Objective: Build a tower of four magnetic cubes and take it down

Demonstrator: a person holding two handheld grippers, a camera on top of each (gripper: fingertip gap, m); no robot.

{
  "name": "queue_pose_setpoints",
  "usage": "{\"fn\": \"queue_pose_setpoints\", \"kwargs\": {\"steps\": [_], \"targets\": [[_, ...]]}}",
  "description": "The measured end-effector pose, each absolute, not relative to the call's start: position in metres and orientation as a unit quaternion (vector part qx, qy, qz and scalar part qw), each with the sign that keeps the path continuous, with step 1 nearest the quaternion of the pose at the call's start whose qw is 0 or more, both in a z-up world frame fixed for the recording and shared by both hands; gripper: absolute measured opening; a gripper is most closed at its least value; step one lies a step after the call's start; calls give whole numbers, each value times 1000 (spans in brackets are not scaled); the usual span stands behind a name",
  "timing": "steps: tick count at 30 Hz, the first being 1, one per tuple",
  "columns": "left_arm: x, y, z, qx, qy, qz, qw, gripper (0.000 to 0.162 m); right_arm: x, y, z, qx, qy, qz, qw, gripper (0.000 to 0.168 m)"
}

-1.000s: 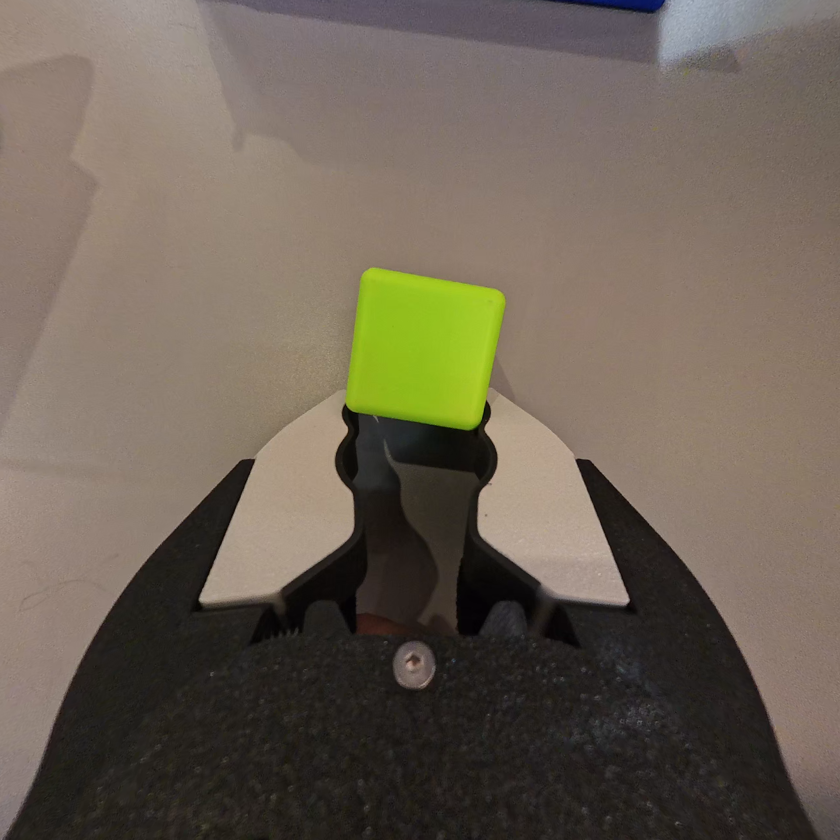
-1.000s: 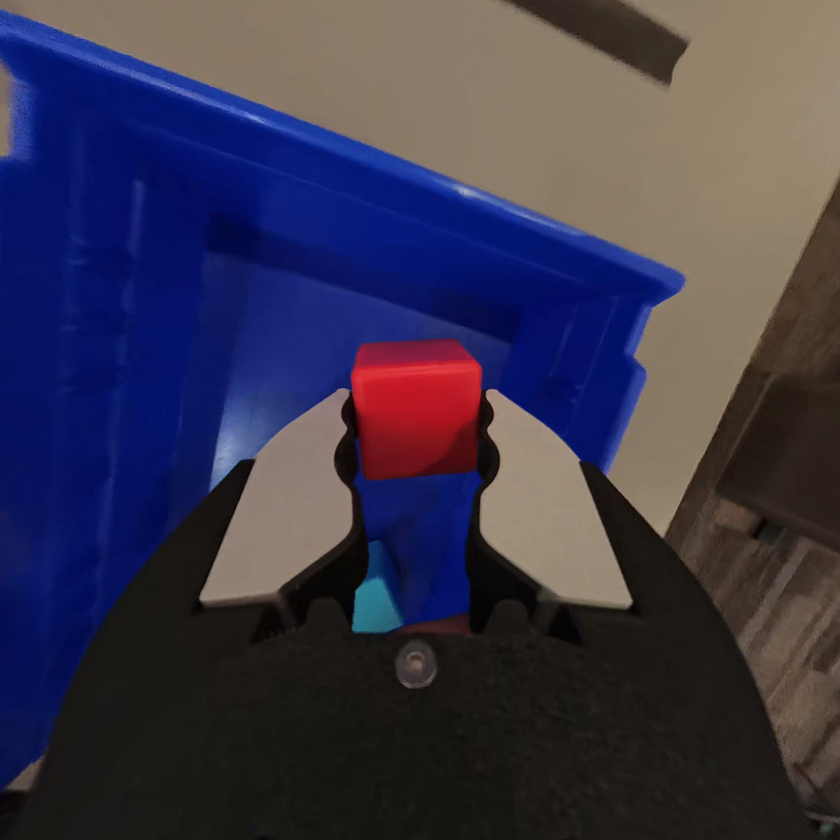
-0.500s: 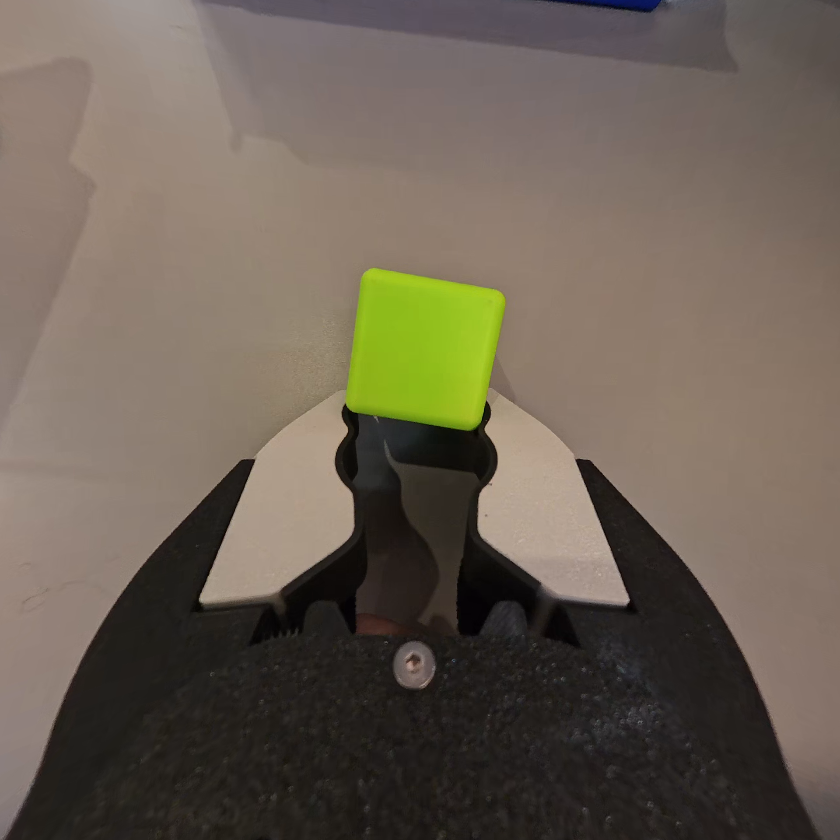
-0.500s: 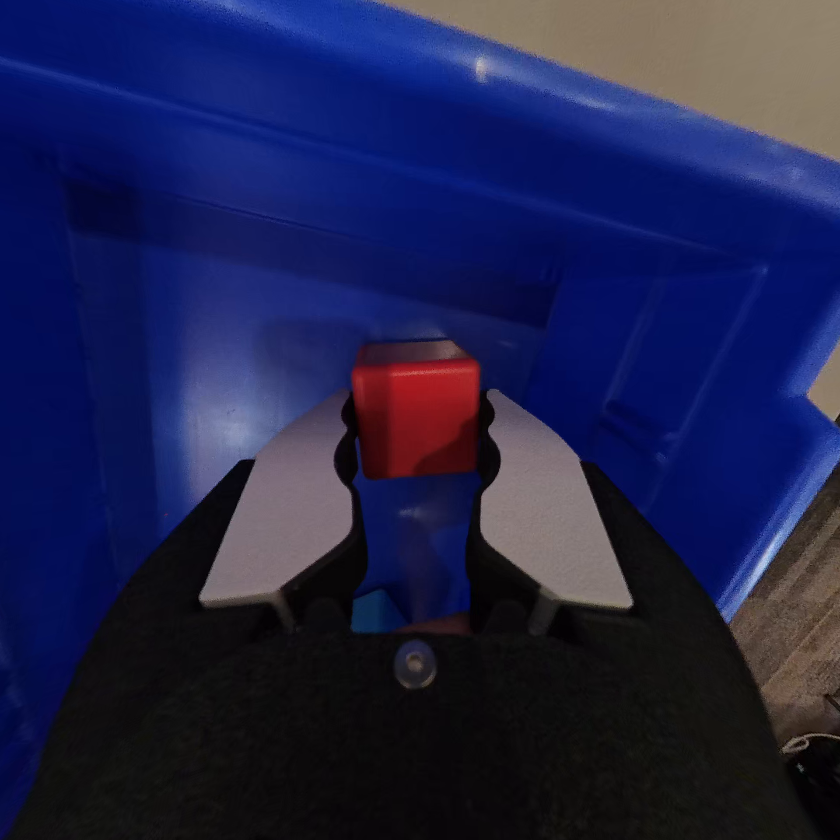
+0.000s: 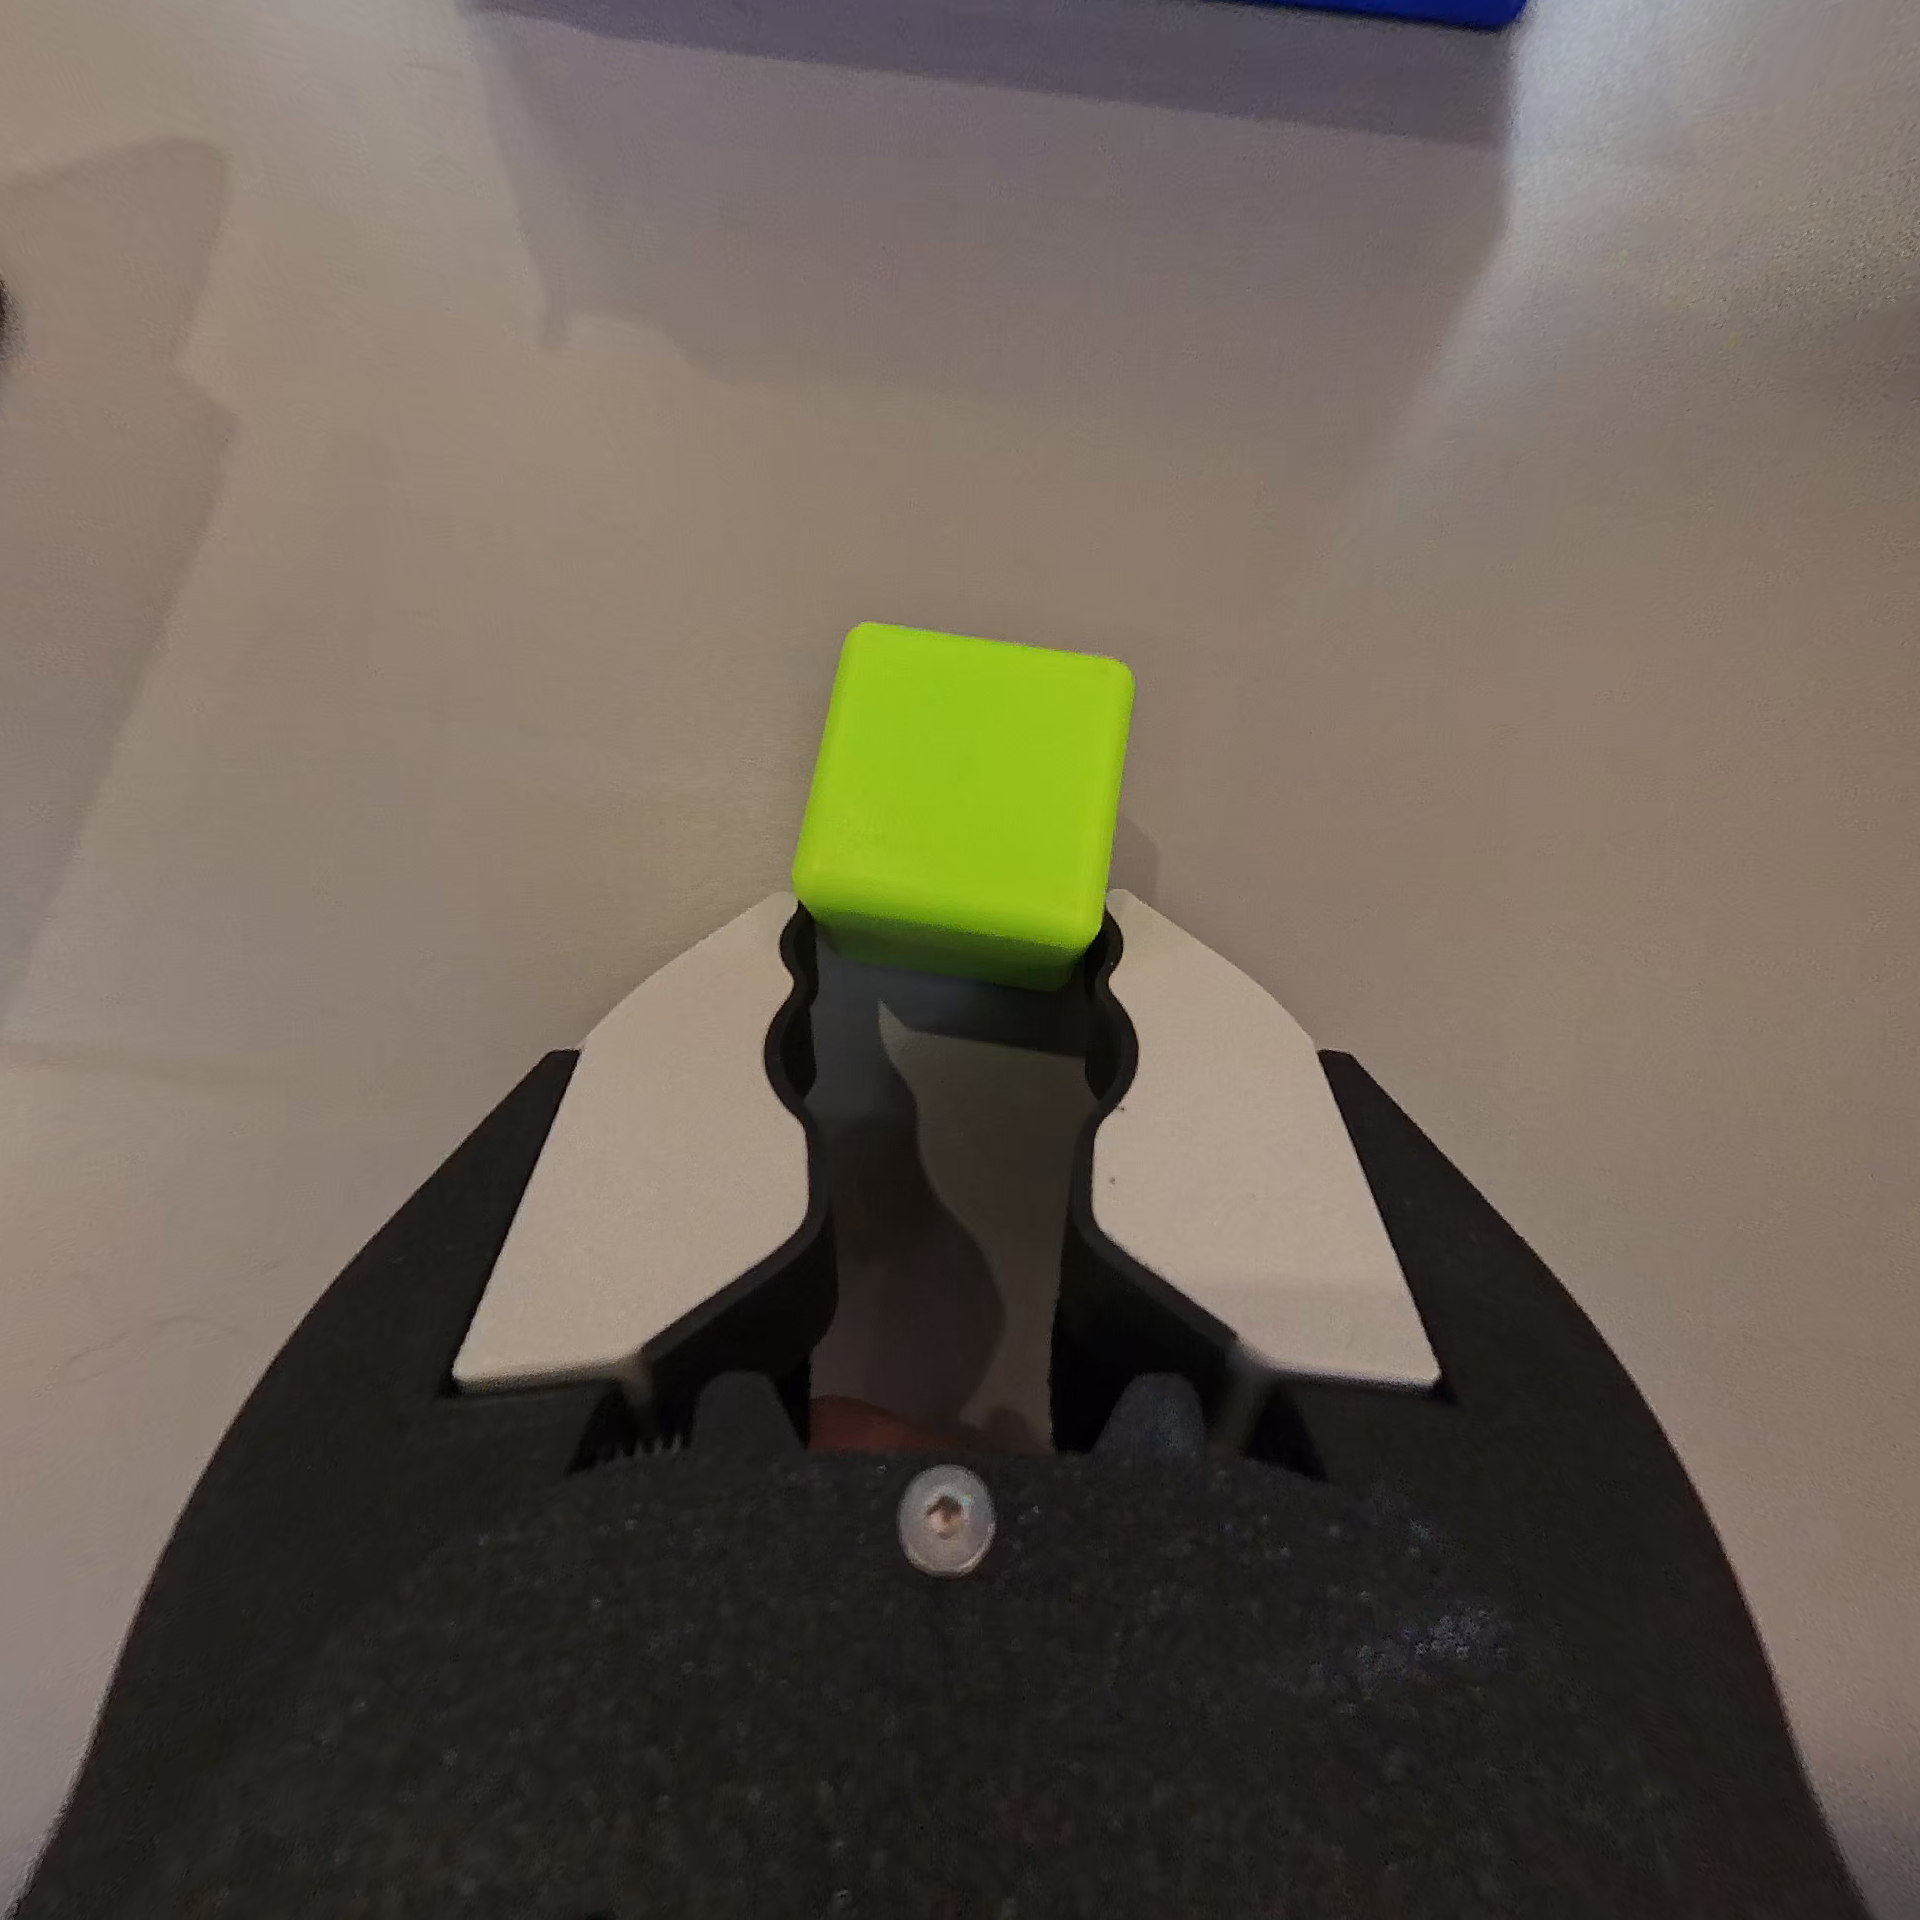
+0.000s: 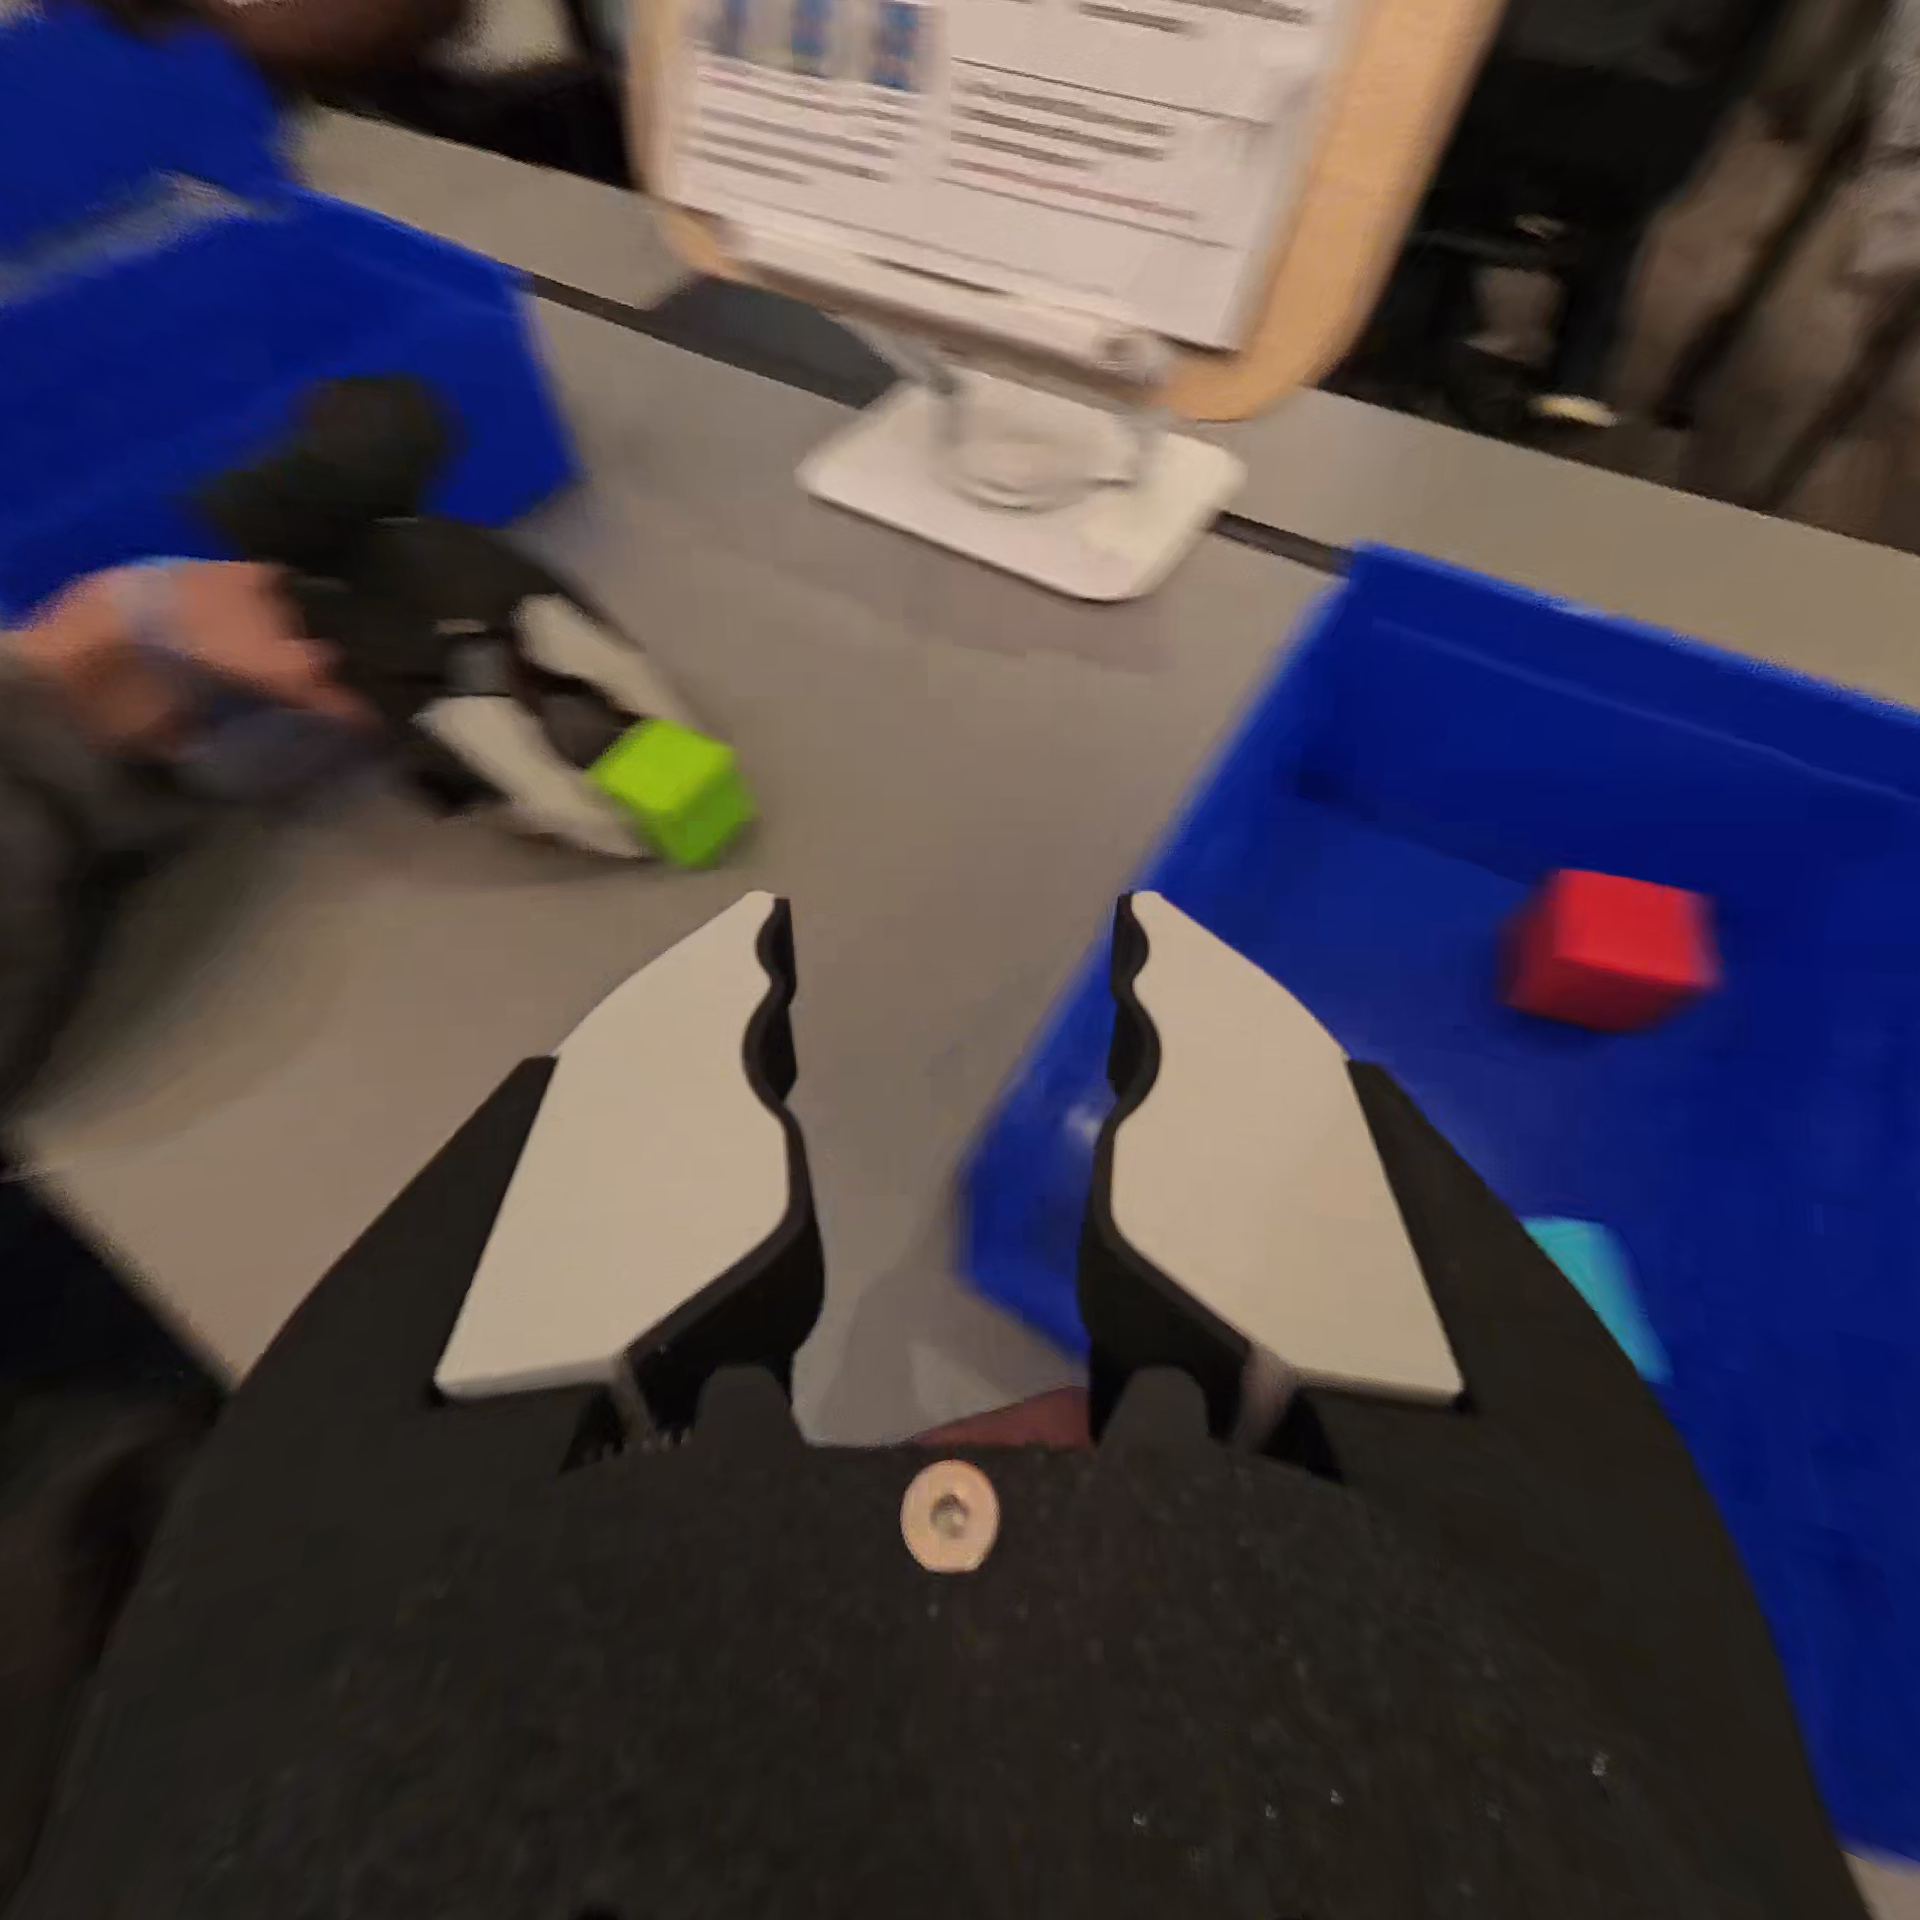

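Left tool (image 5: 951, 925) pinches green cube (image 5: 961, 805) low over counter (image 5: 416, 520), awaiting binning | right tool (image 6: 951, 925) agape, empty | red cube (image 6: 1605, 961) lies in blue bin (image 6: 1195, 997): teardown.

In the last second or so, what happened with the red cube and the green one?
The right hand-held gripper let go of the red cube, which now lies in the blue bin; the gripper opened and pulled back over the table. The left hand-held gripper stayed shut on the green cube, which tipped only slightly.
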State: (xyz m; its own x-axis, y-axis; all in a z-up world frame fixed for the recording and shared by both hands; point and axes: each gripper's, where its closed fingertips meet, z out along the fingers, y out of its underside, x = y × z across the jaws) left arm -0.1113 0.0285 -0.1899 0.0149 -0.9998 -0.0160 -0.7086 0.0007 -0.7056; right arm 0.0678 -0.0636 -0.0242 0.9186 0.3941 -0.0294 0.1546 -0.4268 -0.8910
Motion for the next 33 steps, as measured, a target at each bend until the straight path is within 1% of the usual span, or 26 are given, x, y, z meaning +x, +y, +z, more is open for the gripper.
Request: {"fn": "queue_pose_setpoints", "kwargs": {"steps": [3,4,6,7,10,12,14,15,16,18,24,29,33], "targets": [[-111,34,-180,-662,630,-267,308,52,9,-104,-44,-804,-191,215,521,59],[-112,36,-173,-666,613,-274,325,54,-4,-113,-49,-787,-189,244,534,58],[-115,37,-151,-675,569,-289,371,56,-28,-130,-70,-773,-195,300,524,61],[-118,37,-140,-679,547,-287,396,56,-35,-136,-82,-774,-203,301,519,65],[-134,31,-105,-689,480,-271,471,56,-49,-152,-108,-776,-241,270,516,71],[-144,29,-81,-706,414,-252,516,51,-52,-157,-115,-775,-278,228,519,70],[-152,13,-68,-728,365,-241,528,60,-54,-161,-120,-772,-304,201,521,68],[-159,3,-64,-734,341,-231,540,58,-55,-163,-123,-773,-310,196,517,68],[-166,-9,-62,-734,323,-225,554,57,-54,-163,-126,-776,-312,188,516,68],[-178,-37,-68,-735,311,-220,561,58,-54,-163,-130,-780,-314,183,510,67],[-211,-98,-108,-730,292,-242,569,57,-55,-158,-140,-791,-317,176,493,65],[-216,-112,-102,-704,297,-294,574,57,-61,-141,-127,-788,-337,167,488,64],[-221,-113,-95,-692,282,-323,581,57,-61,-100,-113,-802,-411,101,421,65]]}}
